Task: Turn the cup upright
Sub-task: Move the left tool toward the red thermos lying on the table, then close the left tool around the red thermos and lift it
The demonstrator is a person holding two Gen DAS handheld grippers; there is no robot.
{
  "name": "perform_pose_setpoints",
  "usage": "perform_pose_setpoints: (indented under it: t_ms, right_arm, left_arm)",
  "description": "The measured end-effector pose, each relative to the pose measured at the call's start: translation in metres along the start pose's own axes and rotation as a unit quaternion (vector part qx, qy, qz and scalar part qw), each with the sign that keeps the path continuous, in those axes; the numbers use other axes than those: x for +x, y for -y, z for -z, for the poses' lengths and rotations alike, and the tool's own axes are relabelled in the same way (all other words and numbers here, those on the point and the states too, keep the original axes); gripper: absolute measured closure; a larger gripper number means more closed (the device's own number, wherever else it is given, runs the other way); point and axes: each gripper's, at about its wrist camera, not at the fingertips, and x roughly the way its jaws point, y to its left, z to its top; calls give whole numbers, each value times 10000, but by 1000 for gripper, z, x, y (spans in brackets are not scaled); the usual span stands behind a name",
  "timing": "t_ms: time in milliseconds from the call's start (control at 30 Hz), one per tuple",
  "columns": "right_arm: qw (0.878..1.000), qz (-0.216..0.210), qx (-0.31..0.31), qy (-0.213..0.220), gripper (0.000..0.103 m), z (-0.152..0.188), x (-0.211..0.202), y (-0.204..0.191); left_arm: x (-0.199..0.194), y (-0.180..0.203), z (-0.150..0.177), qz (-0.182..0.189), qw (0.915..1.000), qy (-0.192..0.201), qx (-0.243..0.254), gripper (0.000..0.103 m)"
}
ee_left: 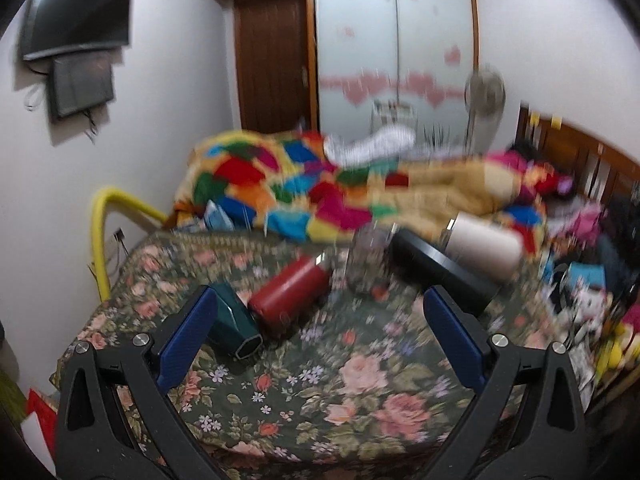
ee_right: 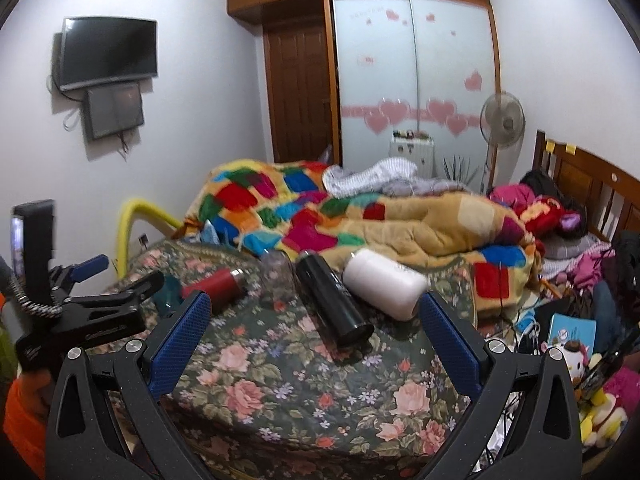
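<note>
Several cups lie on their sides on the floral bedspread (ee_left: 340, 380). A dark green cup (ee_left: 234, 328), a red cup (ee_left: 290, 298), a clear cup (ee_left: 366, 260), a black cup (ee_left: 440, 268) and a white cup (ee_left: 484, 246) form a row. My left gripper (ee_left: 320, 340) is open and empty, just short of the green and red cups. My right gripper (ee_right: 316, 344) is open and empty, in front of the black cup (ee_right: 334, 300) and white cup (ee_right: 384, 282). The red cup (ee_right: 216, 286) and clear cup (ee_right: 276, 276) lie further left. The left gripper (ee_right: 92, 280) shows at the left.
A colourful patchwork quilt (ee_right: 360, 216) is heaped behind the cups. Toys, a book and cables clutter the right side (ee_right: 572, 336). A yellow rail (ee_right: 128, 224) stands at the bed's left edge. A wardrobe (ee_right: 412, 72), a fan (ee_right: 502, 124) and a wall TV (ee_right: 108, 52) stand beyond.
</note>
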Motion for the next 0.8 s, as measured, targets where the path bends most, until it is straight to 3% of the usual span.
perform_pose_setpoints:
  t_ms: [200,400,600,667,800]
  right_arm:
    - [9990,112,127,-405,0,4,37,15]
    - [9976,172,214,-643,0,7,59,22]
    - [9968,176,234,-744,0,5,75,22]
    - [9967,160,234,-765,0,5,77,21]
    - [9965,146,210,-799,0,5,82,21]
  left_arm:
    - [92,-7,-4,310,9933,-987,505,0]
    - [175,-26,-11,525,9752,-1985,829,5]
    - [226,-35,-2,574,9513,-2764,1240,7]
    - [237,-36,1,625,9450,-2950,1269,13]
    - [248,-35,4,707,9396,-3098,1275,18]
